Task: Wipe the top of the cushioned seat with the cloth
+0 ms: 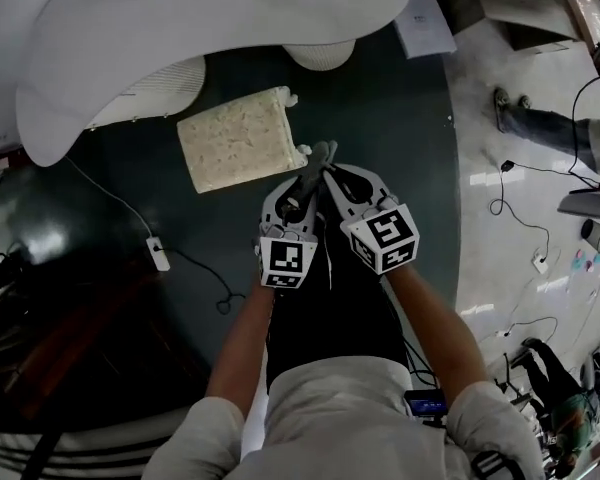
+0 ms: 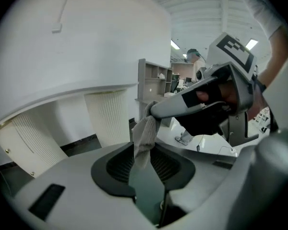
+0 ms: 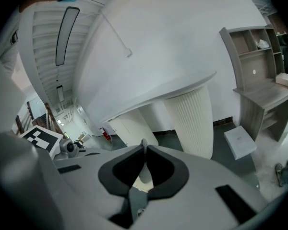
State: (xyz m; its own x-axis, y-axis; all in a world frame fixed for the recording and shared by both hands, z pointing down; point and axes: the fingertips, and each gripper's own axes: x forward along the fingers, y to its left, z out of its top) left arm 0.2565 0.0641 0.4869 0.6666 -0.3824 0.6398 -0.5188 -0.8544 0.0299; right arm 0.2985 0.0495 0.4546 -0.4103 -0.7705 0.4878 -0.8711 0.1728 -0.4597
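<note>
While the cloth (image 2: 145,133) hangs in the air and the cushioned seat (image 1: 242,140) lies untouched, we judge the step in hand to be the approach: getting the cloth to the seat, with no wiping begun. Our right gripper (image 3: 143,146) has its fingers pressed together. The left gripper view shows a corner of the grey cloth nipped at their very tip, the rest dangling below them. Our left gripper (image 2: 146,148) has its fingers spread. The cloth's loose end drops into the gap between them, yet neither pad seems to press on it. In the head view the two sets of fingertips almost meet, with the cloth bunched at that point. The seat, a pale square pad on the dark floor (image 1: 380,98), lies ahead of the fingertips and off to their left, near but apart from them.

The next move, as we read it, calls for bringing the fingertips forward and leftward over the seat's near edge, then lowering them until the cloth lies on its top. A cloth held by one corner will likely only trail. We think the left fingers may need to close on the free end, or the right ones to press the bunch down, before the first stroke.
</note>
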